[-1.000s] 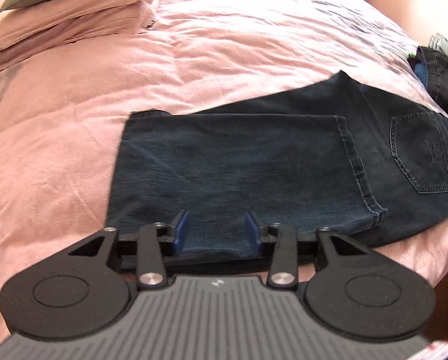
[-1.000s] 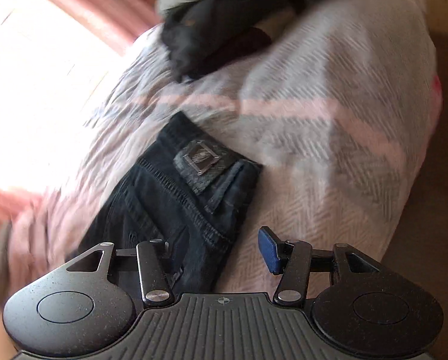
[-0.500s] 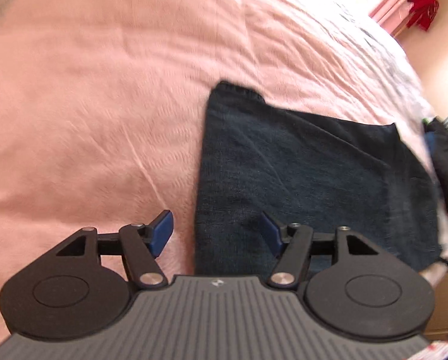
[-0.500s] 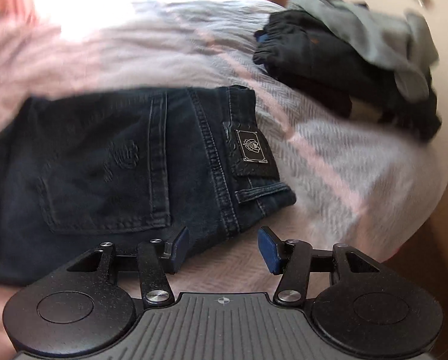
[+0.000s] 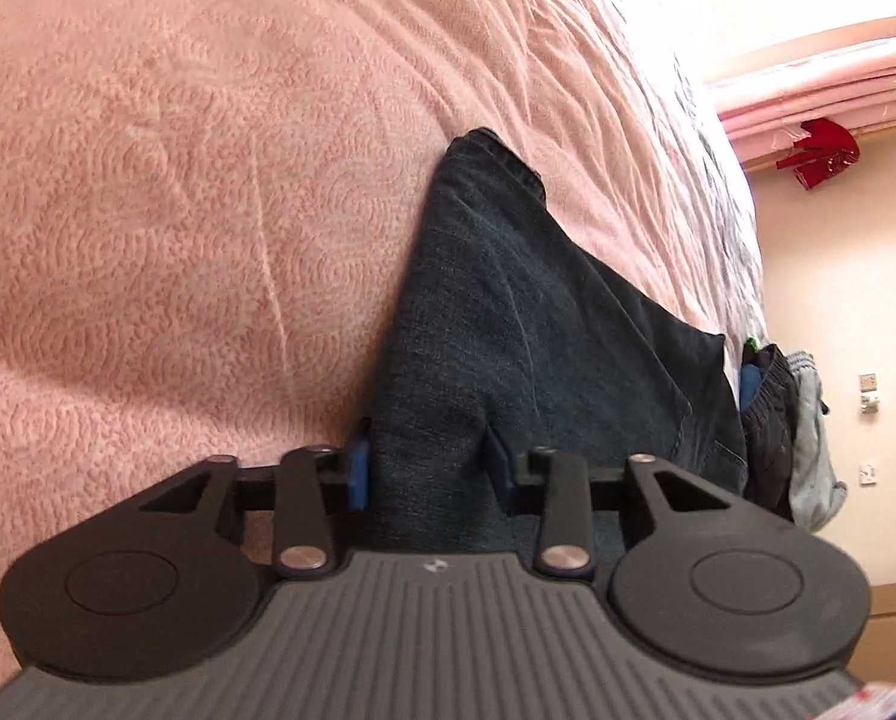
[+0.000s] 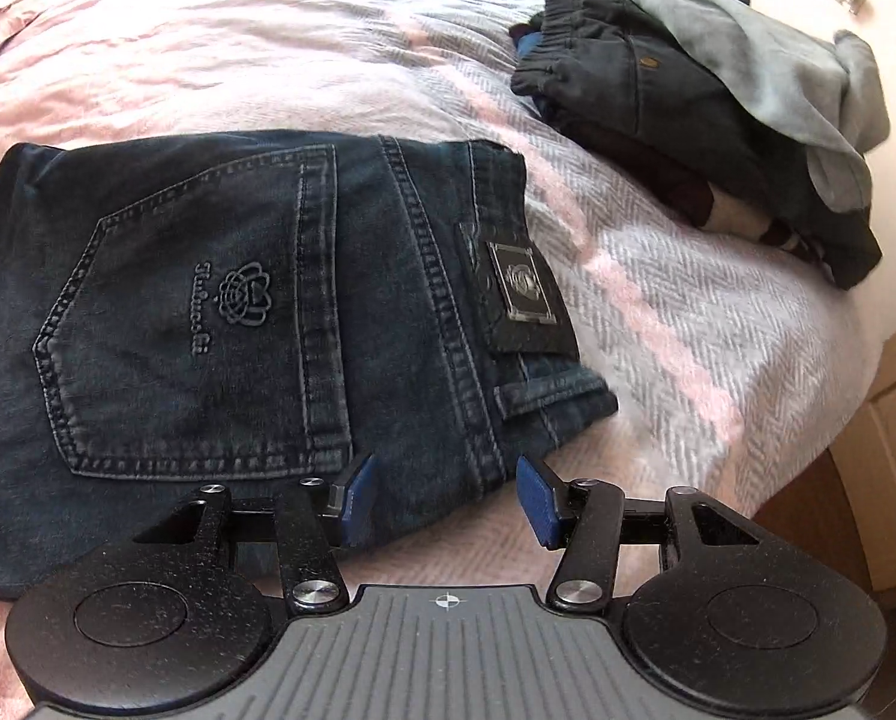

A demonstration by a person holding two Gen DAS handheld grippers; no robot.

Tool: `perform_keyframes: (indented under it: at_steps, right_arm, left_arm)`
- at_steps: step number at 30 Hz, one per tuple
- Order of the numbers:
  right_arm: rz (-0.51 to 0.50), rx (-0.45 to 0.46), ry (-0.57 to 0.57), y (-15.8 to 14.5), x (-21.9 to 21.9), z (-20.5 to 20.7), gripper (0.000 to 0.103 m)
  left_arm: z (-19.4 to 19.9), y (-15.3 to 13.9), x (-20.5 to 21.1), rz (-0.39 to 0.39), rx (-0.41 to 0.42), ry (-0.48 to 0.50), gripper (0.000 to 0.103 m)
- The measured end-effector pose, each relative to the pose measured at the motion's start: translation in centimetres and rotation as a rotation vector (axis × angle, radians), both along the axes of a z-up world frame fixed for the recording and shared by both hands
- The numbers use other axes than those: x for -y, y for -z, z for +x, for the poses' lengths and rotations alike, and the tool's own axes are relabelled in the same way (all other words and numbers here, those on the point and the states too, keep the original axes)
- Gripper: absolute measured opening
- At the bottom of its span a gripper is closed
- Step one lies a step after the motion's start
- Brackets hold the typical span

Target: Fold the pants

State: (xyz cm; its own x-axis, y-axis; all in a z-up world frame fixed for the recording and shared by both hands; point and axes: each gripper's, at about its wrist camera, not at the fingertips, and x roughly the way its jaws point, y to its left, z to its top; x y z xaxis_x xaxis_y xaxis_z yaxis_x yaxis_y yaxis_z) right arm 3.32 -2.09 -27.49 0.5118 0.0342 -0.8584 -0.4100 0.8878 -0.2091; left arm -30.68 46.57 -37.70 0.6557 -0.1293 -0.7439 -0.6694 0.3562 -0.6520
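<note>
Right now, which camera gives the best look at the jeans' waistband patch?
The right wrist view: the waistband patch sits sharp and unobstructed on the jeans, ahead of the open right gripper. The left wrist view shows only plain denim, no patch.

Little lettering can be read. On the back pocket (image 6: 207,324) of the dark jeans (image 6: 387,276), which lie on the bed (image 6: 688,324), a short word in ornate script is stitched beside a flower-shaped emblem (image 6: 245,294); its letters cannot be made out with certainty. On the waistband a dark leather patch (image 6: 523,294) is sewn, bearing a square frame with a round crest, in which no text can be read. A small crosshair mark (image 6: 449,601) is printed on the grey ribbed body of the right gripper, and a faint small logo (image 5: 432,566) stands on the left one. No numbers or signs are legible elsewhere.
</note>
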Motion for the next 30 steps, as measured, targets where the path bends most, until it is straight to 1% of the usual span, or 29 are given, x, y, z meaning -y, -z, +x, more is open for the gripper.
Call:
perform_keyframes:
  at_steps: [1, 3, 6, 9, 10, 12, 13, 15, 16, 18, 19, 20, 22, 23, 24, 25, 27, 29, 30]
  right_arm:
    - [0.002, 0.001, -0.01, -0.1, 0.1, 0.3, 0.049]
    - [0.009, -0.001, -0.027, -0.2, 0.5, 1.2, 0.049]
    - [0.03, -0.004, -0.051, -0.5, 1.7, 3.1, 0.049]
    - [0.071, -0.022, -0.086, -1.0, 3.6, 5.7, 0.049]
    - [0.074, -0.024, -0.096, -1.3, 4.4, 6.7, 0.049]
    - [0.072, -0.011, -0.118, -2.3, 6.5, 8.8, 0.049]
    - [0.078, -0.007, -0.119, -2.8, 7.8, 9.9, 0.049]
    - [0.098, -0.014, -0.105, -4.1, 10.6, 12.2, 0.049]
    - [0.108, -0.014, -0.09, -4.7, 12.0, 13.2, 0.049]
    - [0.132, -0.002, -0.053, -6.0, 14.9, 15.2, 0.049]
    - [0.142, 0.004, -0.033, -6.6, 16.2, 16.0, 0.049]
    - [0.154, 0.009, -0.012, -7.1, 17.4, 16.7, 0.049]
    - [0.187, 0.012, 0.017, -7.6, 19.4, 17.8, 0.049]
    - [0.198, 0.01, 0.028, -7.6, 20.1, 18.1, 0.049]
    - [0.208, 0.002, 0.04, -7.7, 20.8, 18.5, 0.049]
    - [0.216, -0.012, 0.044, -7.4, 21.2, 18.6, 0.049]
    - [0.256, -0.038, 0.028, -7.1, 21.9, 18.7, 0.049]
    - [0.326, -0.074, -0.003, -6.6, 22.4, 18.1, 0.049]
    - [0.382, -0.095, -0.017, -6.4, 22.6, 17.9, 0.049]
  left_arm:
    - [0.3, -0.8, 0.5, 0.043, -0.006, 0.014, 0.015]
    - [1.4, -3.3, 2.2, 0.155, -0.04, 0.031, 0.009]
    - [3.6, -7.8, 5.4, 0.31, -0.115, 0.034, 0.008]
    - [6.8, -12.3, 9.8, 0.454, -0.189, 0.028, 0.007]
    - [8.1, -13.7, 11.6, 0.502, -0.205, 0.034, 0.007]
    - [11.0, -16.4, 15.4, 0.573, -0.217, 0.039, 0.006]
    - [12.5, -17.6, 17.3, 0.601, -0.217, 0.044, 0.006]
    - [15.7, -20.0, 21.7, 0.644, -0.178, 0.071, 0.006]
    - [17.5, -21.0, 24.0, 0.659, -0.151, 0.097, 0.006]
    - [21.7, -22.3, 29.0, 0.703, -0.103, 0.187, 0.006]
    - [23.8, -22.4, 31.2, 0.712, -0.077, 0.219, 0.006]
    - [25.9, -22.1, 33.4, 0.701, -0.043, 0.255, 0.007]
    - [30.1, -20.4, 37.3, 0.63, 0.007, 0.331, 0.01]
    - [31.8, -19.3, 39.0, 0.586, 0.04, 0.37, 0.02]
    - [33.1, -18.1, 40.5, 0.553, 0.057, 0.402, 0.024]
    - [34.0, -16.9, 41.7, 0.528, 0.047, 0.427, 0.024]
    - [34.3, -15.2, 42.7, 0.493, 0.021, 0.442, 0.024]
    - [32.7, -13.9, 42.3, 0.475, -0.015, 0.419, 0.024]
    - [31.5, -13.5, 41.7, 0.484, -0.046, 0.402, 0.024]
